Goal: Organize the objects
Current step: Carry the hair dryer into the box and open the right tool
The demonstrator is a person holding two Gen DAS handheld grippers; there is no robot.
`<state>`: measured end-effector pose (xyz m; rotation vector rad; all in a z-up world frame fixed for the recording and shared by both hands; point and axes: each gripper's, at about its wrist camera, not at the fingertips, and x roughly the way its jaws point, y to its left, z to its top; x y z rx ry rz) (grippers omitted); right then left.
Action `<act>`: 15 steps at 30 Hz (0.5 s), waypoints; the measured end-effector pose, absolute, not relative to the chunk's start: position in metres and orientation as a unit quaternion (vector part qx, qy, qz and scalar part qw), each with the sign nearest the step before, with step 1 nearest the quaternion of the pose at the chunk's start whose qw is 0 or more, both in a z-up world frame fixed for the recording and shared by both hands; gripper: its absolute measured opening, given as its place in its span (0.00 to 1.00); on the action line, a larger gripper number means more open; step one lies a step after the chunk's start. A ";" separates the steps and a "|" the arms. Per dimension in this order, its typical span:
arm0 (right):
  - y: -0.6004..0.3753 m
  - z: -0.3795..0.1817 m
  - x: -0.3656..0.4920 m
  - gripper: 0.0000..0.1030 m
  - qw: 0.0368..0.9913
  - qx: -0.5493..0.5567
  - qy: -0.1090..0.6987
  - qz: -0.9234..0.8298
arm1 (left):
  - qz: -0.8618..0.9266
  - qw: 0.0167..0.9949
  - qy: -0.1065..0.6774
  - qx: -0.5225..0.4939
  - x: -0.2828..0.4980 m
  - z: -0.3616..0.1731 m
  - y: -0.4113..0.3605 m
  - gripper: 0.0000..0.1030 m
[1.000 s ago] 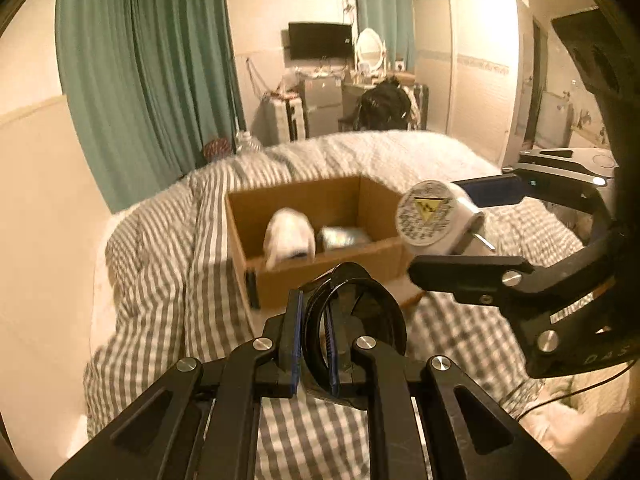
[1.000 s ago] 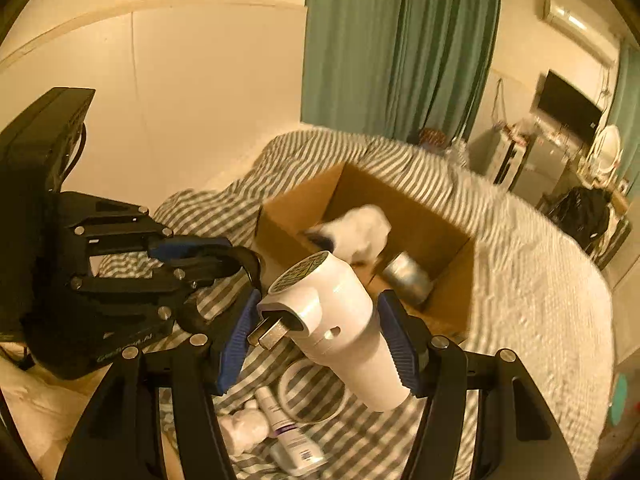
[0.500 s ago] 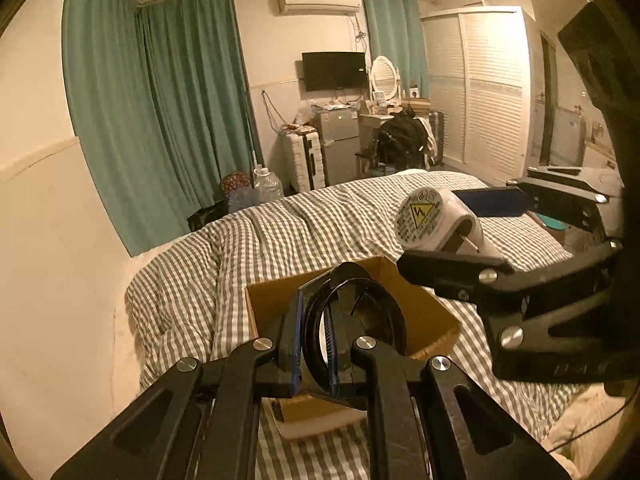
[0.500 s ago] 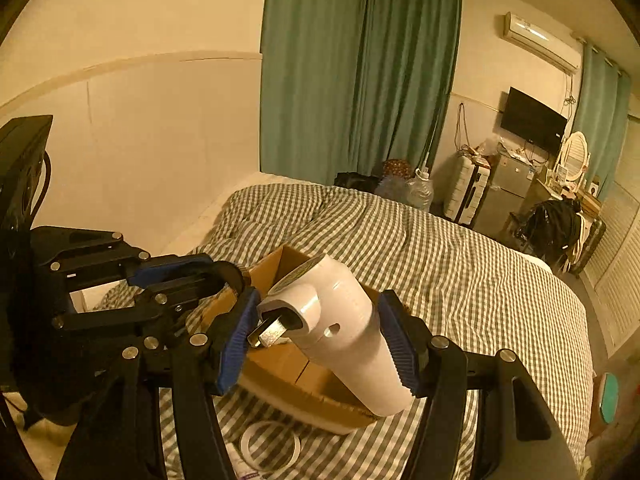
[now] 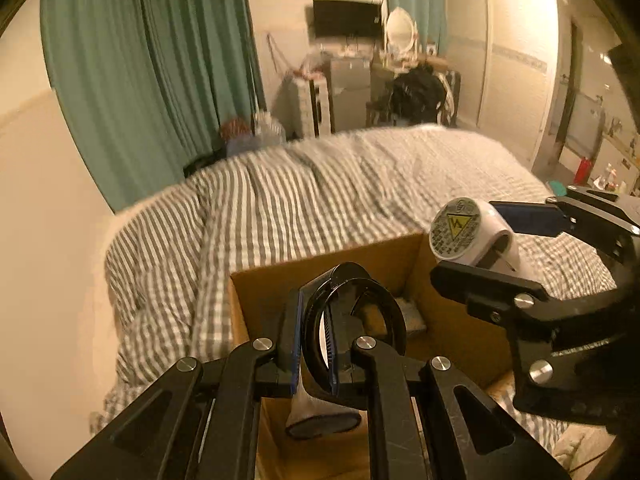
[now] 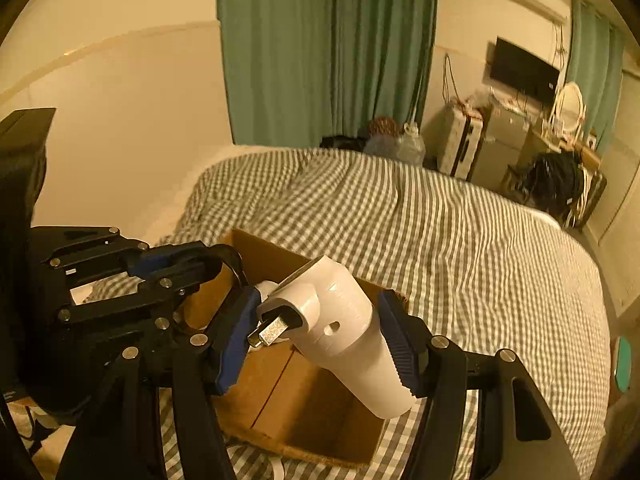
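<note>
An open cardboard box (image 5: 280, 284) sits on the checked bed cover and also shows in the right wrist view (image 6: 312, 412). My left gripper (image 5: 316, 344) is shut on a black ring-shaped nozzle (image 5: 352, 320) and holds it over the box. My right gripper (image 6: 320, 344) is shut on a white hair dryer body (image 6: 344, 336) with a metal hinge stub, held above the box's near edge. The dryer also shows in the left wrist view (image 5: 464, 232), to the right of the nozzle. A silvery item (image 5: 412, 316) lies inside the box.
The grey-and-white checked duvet (image 6: 440, 240) covers the bed around the box. Green curtains (image 5: 160, 60) hang behind. A desk with TV, mirror, suitcase and black bag (image 5: 416, 88) stands across the room. A white wardrobe (image 5: 516, 60) is at the right.
Both grippers have dropped and tilted down towards the box with their loads. The box now fills more of the lower views. Both grips are unchanged.
</note>
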<state>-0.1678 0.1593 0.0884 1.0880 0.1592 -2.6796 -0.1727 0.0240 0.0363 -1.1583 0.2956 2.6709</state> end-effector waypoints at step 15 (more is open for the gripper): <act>0.172 0.036 -0.197 0.59 0.118 0.416 0.020 -0.901 | 0.891 0.102 0.132 -0.422 -0.184 0.004 0.031 0.14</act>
